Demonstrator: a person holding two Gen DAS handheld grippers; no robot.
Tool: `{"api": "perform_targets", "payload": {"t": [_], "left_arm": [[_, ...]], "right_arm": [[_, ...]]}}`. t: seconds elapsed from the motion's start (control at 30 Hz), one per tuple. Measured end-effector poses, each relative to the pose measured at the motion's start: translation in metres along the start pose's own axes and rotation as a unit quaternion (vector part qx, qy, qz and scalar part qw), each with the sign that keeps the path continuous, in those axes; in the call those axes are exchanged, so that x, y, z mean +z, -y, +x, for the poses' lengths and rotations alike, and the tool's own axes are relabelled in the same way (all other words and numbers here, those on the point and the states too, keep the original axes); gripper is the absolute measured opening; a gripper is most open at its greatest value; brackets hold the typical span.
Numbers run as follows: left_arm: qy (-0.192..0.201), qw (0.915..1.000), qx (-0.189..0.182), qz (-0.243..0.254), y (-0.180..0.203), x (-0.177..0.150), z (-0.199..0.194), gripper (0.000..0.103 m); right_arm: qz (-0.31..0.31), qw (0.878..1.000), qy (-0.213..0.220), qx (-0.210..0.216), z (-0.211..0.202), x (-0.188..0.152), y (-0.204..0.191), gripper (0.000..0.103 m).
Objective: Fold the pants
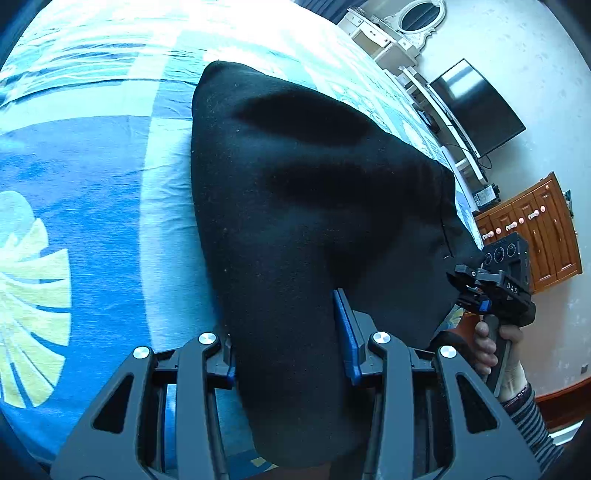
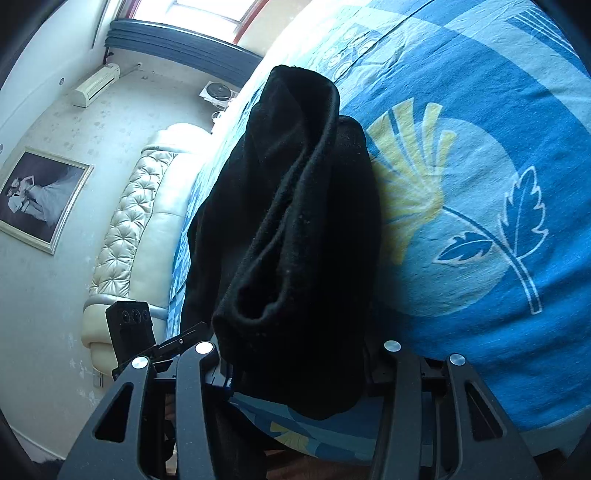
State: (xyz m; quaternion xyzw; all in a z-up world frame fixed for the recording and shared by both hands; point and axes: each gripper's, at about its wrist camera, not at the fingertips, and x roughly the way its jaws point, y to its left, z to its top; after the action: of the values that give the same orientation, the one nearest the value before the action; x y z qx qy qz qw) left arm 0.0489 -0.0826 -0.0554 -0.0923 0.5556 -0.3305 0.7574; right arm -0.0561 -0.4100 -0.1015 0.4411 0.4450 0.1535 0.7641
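The black pants [image 1: 295,206] hang lifted above the blue patterned bed sheet [image 1: 92,166], stretched between both grippers. My left gripper [image 1: 291,332] is shut on one edge of the cloth, which drapes over its blue-padded fingers [image 1: 349,332]. The right gripper [image 1: 476,284] shows at the right of the left wrist view, gripping the far corner. In the right wrist view the pants [image 2: 295,229] hang in folded layers over my right gripper [image 2: 295,373], which is shut on them. The left gripper's body [image 2: 129,328] shows at lower left there.
The bed sheet [image 2: 480,184] fills most of both views. A padded white headboard [image 2: 125,229] stands at the left of the right wrist view. A TV [image 1: 476,107], a white dresser [image 1: 388,33] and a wooden cabinet [image 1: 535,229] line the wall beyond the bed.
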Motion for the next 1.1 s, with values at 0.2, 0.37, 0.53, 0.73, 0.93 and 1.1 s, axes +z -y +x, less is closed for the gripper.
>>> {"api": "perform_targets", "payload": {"t": [0.2,0.37,0.53,0.73,0.93,1.1], "left_arm": [[0.010,0.9995,0.025,-0.017,-0.027,-0.009,-0.030,0.040],[0.027,0.9983,0.038,-0.034,-0.047,-0.019,-0.053,0.040],[0.037,0.9978,0.034,-0.044,-0.063,-0.027,-0.065,0.040],[0.045,0.9977,0.029,-0.042,-0.062,-0.030,-0.066,0.040],[0.048,0.9977,0.028,-0.039,-0.066,-0.031,-0.068,0.040],[0.048,0.9977,0.027,-0.040,-0.067,-0.031,-0.069,0.041]], "right_arm": [[-0.018,0.999,-0.033,0.009,0.041,-0.003,-0.027,0.047],[-0.031,0.998,-0.054,0.011,0.066,-0.010,-0.045,0.047],[-0.038,0.997,-0.063,0.006,0.082,-0.015,-0.059,0.047],[-0.032,0.998,-0.061,0.005,0.083,-0.015,-0.056,0.047],[-0.033,0.998,-0.059,0.004,0.083,-0.016,-0.055,0.047],[-0.034,0.998,-0.055,0.006,0.080,-0.017,-0.051,0.047]]}}
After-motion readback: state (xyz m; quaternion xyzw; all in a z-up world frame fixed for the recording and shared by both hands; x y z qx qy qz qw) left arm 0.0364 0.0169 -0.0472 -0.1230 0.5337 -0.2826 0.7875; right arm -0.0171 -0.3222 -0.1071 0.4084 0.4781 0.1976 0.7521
